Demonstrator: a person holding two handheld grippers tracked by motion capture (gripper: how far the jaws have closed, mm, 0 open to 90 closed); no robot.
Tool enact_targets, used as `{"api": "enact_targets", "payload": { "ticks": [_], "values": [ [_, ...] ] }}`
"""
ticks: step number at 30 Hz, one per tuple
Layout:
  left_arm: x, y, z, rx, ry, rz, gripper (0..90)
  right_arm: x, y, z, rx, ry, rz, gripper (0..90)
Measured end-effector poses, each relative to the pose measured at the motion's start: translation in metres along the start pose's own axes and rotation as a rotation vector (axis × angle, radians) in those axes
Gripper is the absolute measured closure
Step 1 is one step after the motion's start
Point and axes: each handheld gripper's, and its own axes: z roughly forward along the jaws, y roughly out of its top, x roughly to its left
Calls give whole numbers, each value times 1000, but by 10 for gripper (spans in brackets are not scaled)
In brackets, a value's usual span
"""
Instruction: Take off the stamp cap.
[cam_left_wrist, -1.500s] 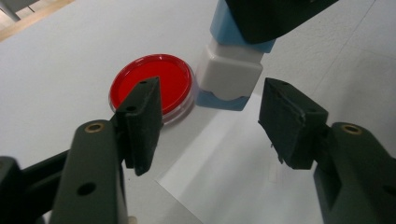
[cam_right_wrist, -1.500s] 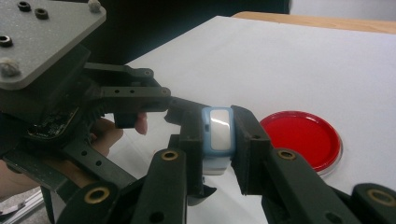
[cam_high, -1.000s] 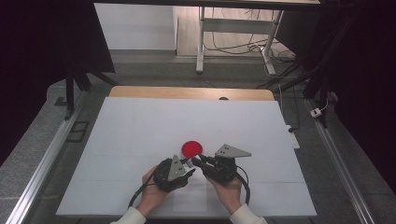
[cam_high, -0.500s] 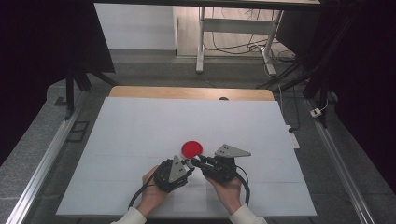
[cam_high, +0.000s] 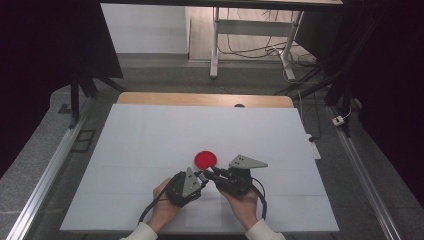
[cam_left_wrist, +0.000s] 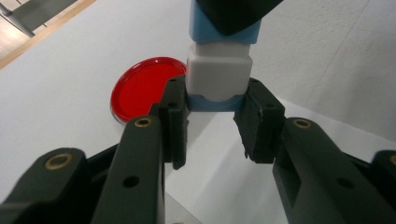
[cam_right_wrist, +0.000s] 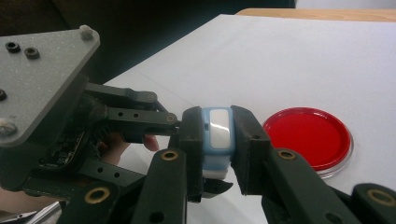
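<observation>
Red petri dish (cam_high: 206, 159) lies flat on white tabletop (cam_high: 150, 140), just beyond both tongs, nothing else nr it. Small blue-and-white block (cam_right_wrist: 217, 135) sits just this side of the dish, held off the tabletop btwn the tongs. Left tongs (cam_left_wrist: 212, 105) clamped on its one end, right tongs (cam_right_wrist: 215, 140) clamped on the other. Wide bare tabletop left, right & beyond the dish; wooden edge (cam_high: 200, 99) far behind it.
</observation>
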Motion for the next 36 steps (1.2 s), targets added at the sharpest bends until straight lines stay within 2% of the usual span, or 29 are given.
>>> {"api": "enact_targets", "payload": {
  "ticks": [12,27,36],
  "values": [
    [-1,0,-1,2,2,14,657,0,1,0,3,0,-1,750],
    [-1,0,-1,-3,-3,2,658,0,1,-1,1,-3,-10,750],
    [0,-1,0,21,-21,10,659,-1,0,0,21,-2,-14,749]
  ]
}}
